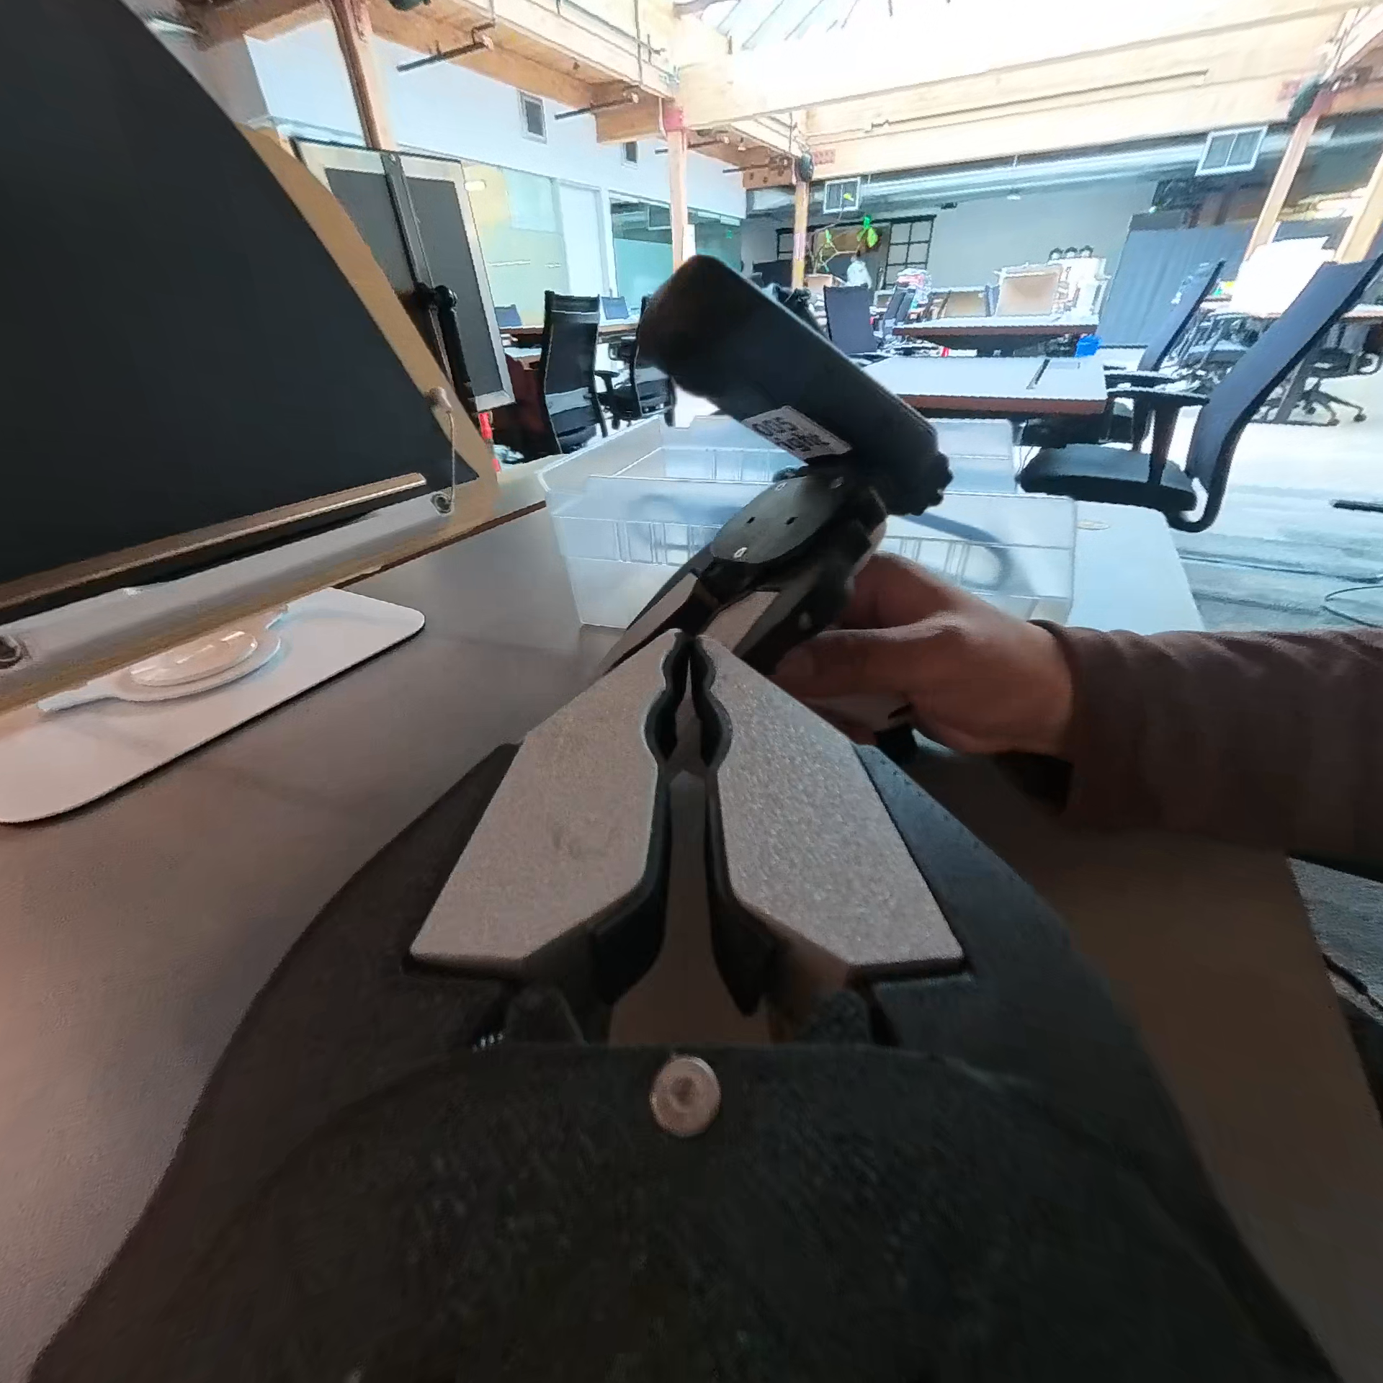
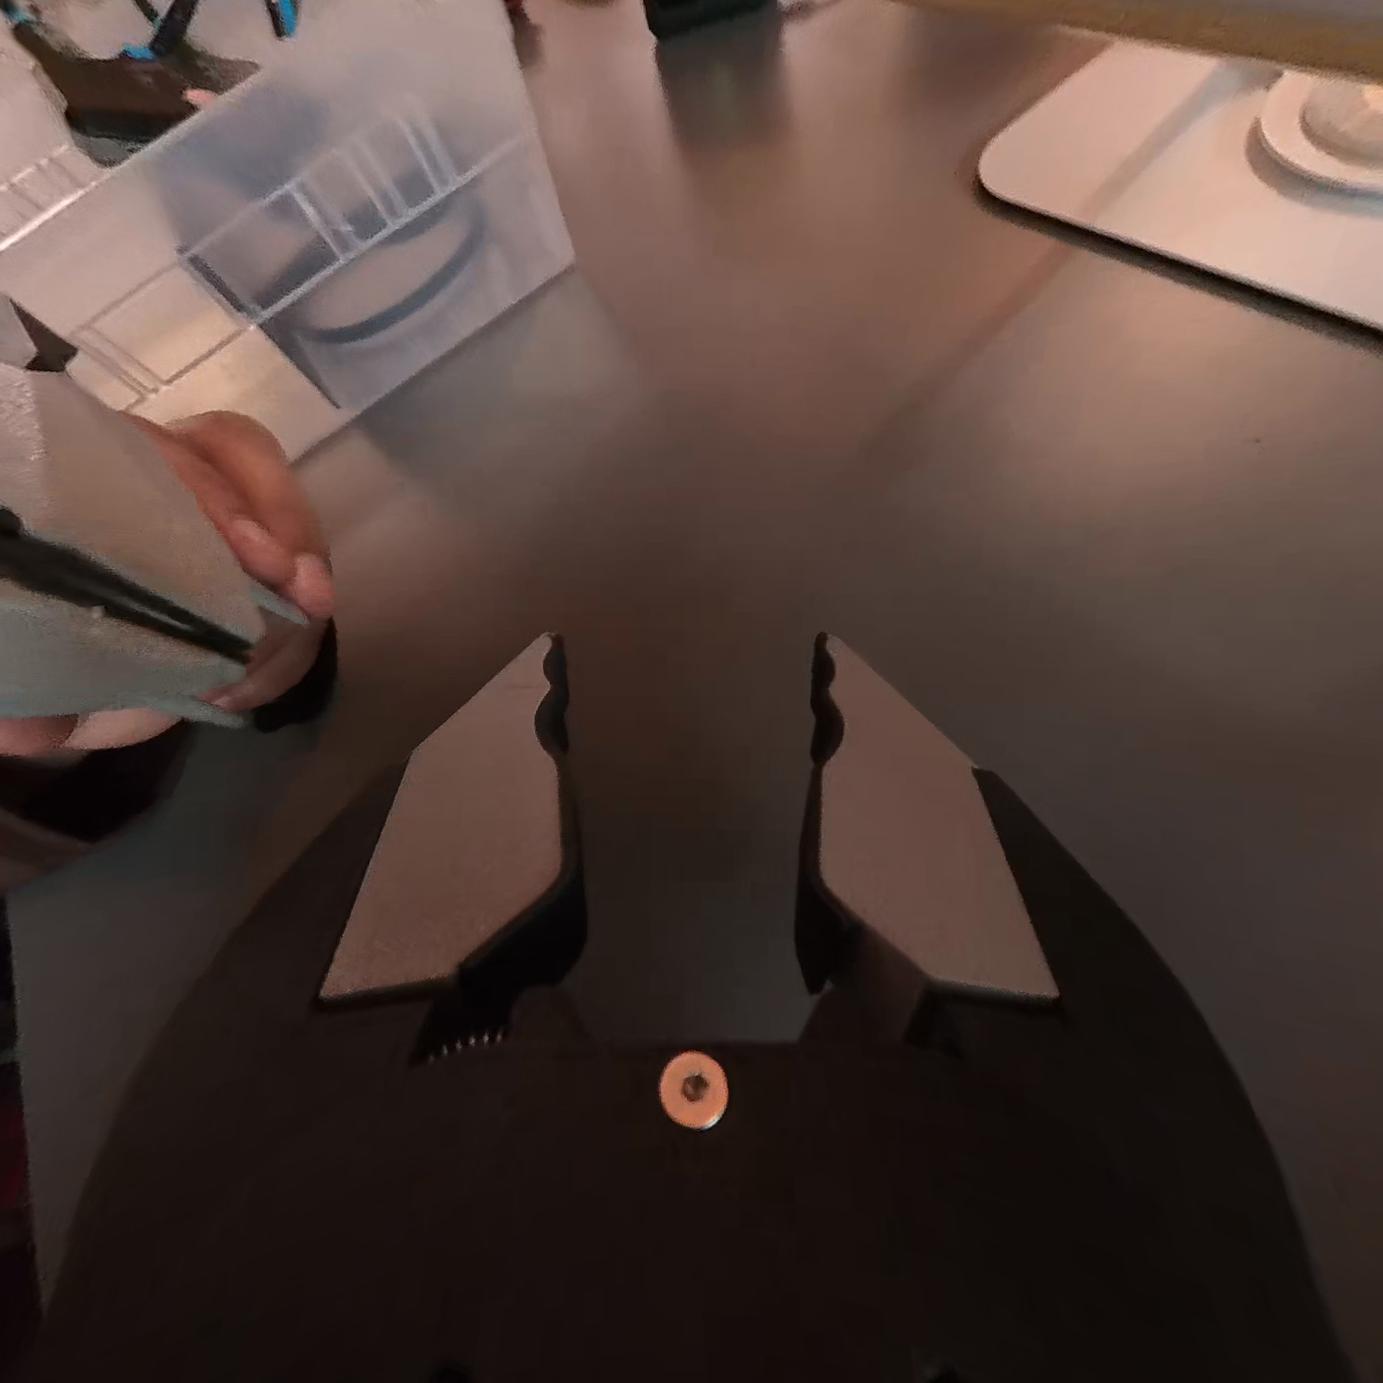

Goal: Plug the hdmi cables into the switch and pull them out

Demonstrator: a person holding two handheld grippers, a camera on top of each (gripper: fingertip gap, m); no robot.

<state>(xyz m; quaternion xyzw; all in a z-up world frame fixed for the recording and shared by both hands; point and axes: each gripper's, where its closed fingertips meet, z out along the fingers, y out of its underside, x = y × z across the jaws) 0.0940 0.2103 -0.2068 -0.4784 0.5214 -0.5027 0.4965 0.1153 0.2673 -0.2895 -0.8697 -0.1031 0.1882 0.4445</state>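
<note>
The dark brown matte tabletop (image 2: pixel 748 449) fills both views. Only the left wrist view shows the black monitor screen (image 1: pixel 150 299) on its wooden-edged frame and the open office with black chairs (image 1: pixel 1122 419) behind. Both show the white flat monitor base (image 1: pixel 187 711) and the clear frosted plastic bin (image 1: pixel 636 546), with a dark cable loop (image 2: pixel 419 299) blurred inside; whether it is the hdmi cable I cannot tell, and no switch is seen. The right gripper (image 2: pixel 688 651) stands wide open over bare table; in the left view a hand (image 1: pixel 935 658) holds it, blocking part of the bin. The left gripper (image 1: pixel 690 651) is closed on nothing
</note>
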